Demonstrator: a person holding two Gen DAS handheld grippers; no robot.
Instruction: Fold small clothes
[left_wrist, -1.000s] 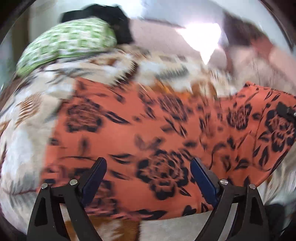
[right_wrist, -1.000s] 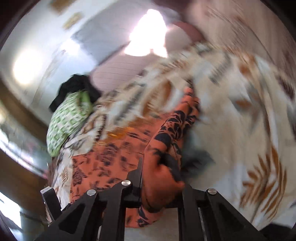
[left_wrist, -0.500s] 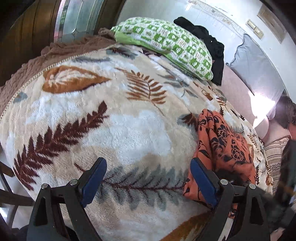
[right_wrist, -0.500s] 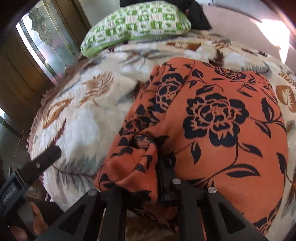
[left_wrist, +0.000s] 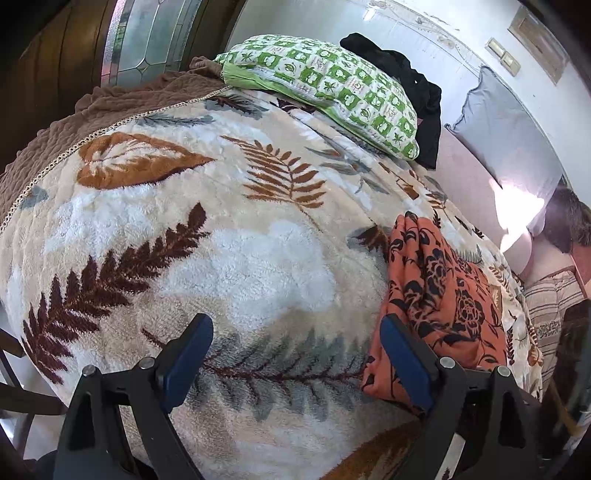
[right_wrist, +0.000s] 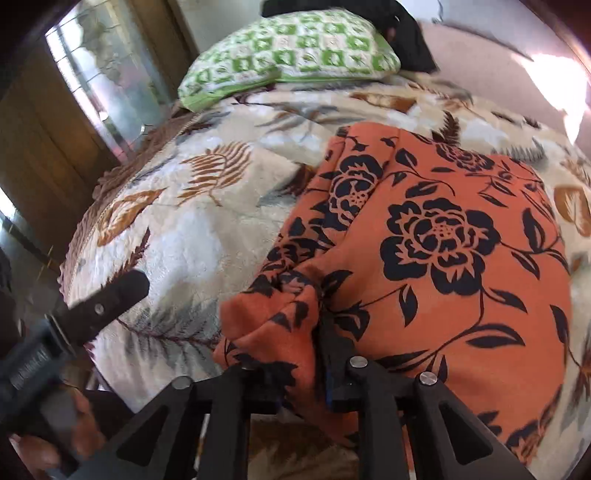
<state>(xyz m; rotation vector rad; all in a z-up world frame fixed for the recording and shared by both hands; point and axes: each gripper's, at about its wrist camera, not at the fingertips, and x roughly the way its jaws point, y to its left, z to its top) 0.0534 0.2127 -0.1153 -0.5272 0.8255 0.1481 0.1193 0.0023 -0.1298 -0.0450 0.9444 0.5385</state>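
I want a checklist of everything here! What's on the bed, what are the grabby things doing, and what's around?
Surface: fluffy cream blanket with leaf print over a bed.
Job's things: orange cloth with black flowers, folded over, lying on the blanket.
Clutter: green-and-white checked pillow; black garment behind it; brown quilted cover at the blanket's far edge.
Grippers: left gripper open, above bare blanket beside the cloth; right gripper shut on a bunched edge of the cloth.
Cables: nothing seen.
Surroundings: wooden door with patterned glass; white wall.
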